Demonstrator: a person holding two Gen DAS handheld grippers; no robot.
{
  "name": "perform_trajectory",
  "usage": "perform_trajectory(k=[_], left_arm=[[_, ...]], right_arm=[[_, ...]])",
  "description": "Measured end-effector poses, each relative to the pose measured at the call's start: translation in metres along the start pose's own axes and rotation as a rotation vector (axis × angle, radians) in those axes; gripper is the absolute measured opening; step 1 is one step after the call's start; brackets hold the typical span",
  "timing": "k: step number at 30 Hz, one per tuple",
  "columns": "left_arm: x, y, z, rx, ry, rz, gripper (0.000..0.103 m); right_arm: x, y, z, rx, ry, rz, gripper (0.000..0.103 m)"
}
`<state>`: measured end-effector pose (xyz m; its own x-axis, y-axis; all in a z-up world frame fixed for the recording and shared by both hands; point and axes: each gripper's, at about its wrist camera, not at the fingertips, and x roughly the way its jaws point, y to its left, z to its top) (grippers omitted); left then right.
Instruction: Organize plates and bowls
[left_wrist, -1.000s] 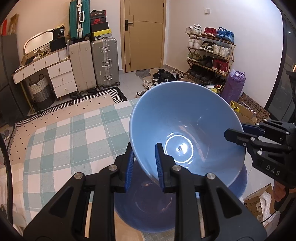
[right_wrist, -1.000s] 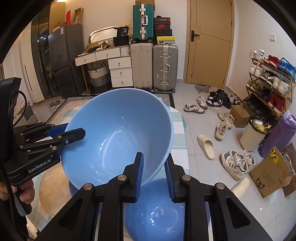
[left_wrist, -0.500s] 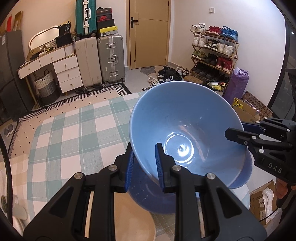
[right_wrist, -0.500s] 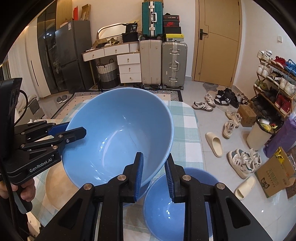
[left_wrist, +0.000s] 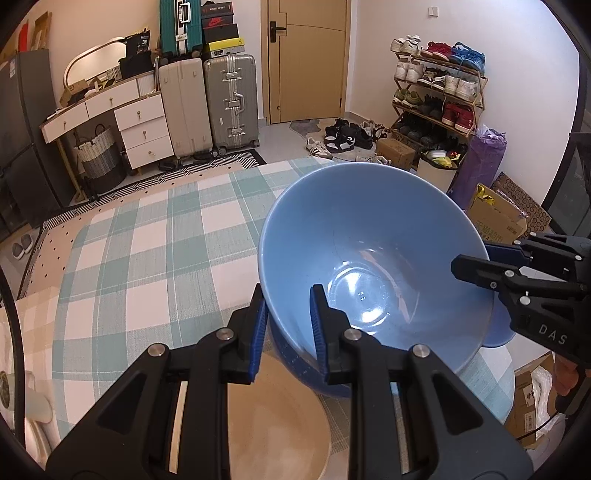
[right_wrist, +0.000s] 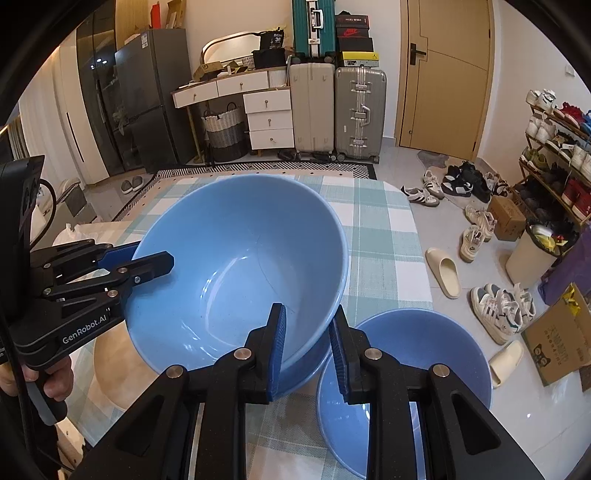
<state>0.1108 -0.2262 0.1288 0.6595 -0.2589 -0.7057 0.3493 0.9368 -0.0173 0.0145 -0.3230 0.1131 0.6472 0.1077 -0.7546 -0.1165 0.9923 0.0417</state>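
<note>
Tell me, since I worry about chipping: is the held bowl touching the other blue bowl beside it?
Cannot tell. In the right wrist view the held bowl overlaps the other bowl's rim, and the right tool hides where they would meet.

A glossy light-blue ceramic bowl (right_wrist: 236, 273) tilts above the checked bench, rim pinched on both sides; just beside it sits a second matching bowl (right_wrist: 402, 369) (upright), and a beige round plate (left_wrist: 273, 417).
</note>
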Motion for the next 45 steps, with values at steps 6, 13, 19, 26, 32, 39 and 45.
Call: perform_trajectory(k=[6, 13, 19, 26, 32, 39, 45], left_arm=[[0.017, 0.003, -0.009, 0.008, 0.018, 0.004, 0.019], [0.039, 0.007, -0.018, 0.000, 0.034, 0.006, 0.019], [0.060, 0.013, -0.024, 0.008, 0.054, 0.021, 0.019], [0.079, 0.013, -0.031, 0.021, 0.068, 0.046, 0.019], [0.089, 0.009, -0.034, 0.039, 0.073, 0.067, 0.019], [0.095, 0.006, -0.037, 0.053, 0.078, 0.082, 0.019], [0.100, 0.009, -0.039, 0.053, 0.087, 0.079, 0.019]], right_arm=[[0.013, 0.001, -0.009, -0.004, 0.018, -0.006, 0.024], [0.030, 0.000, -0.017, -0.004, 0.041, -0.016, 0.024], [0.045, 0.001, -0.021, -0.017, 0.065, -0.031, 0.024], [0.059, 0.003, -0.024, -0.049, 0.079, -0.065, 0.024], [0.067, 0.007, -0.027, -0.066, 0.091, -0.084, 0.024], [0.072, 0.011, -0.032, -0.094, 0.090, -0.112, 0.026], [0.072, 0.014, -0.035, -0.112, 0.087, -0.127, 0.027]])
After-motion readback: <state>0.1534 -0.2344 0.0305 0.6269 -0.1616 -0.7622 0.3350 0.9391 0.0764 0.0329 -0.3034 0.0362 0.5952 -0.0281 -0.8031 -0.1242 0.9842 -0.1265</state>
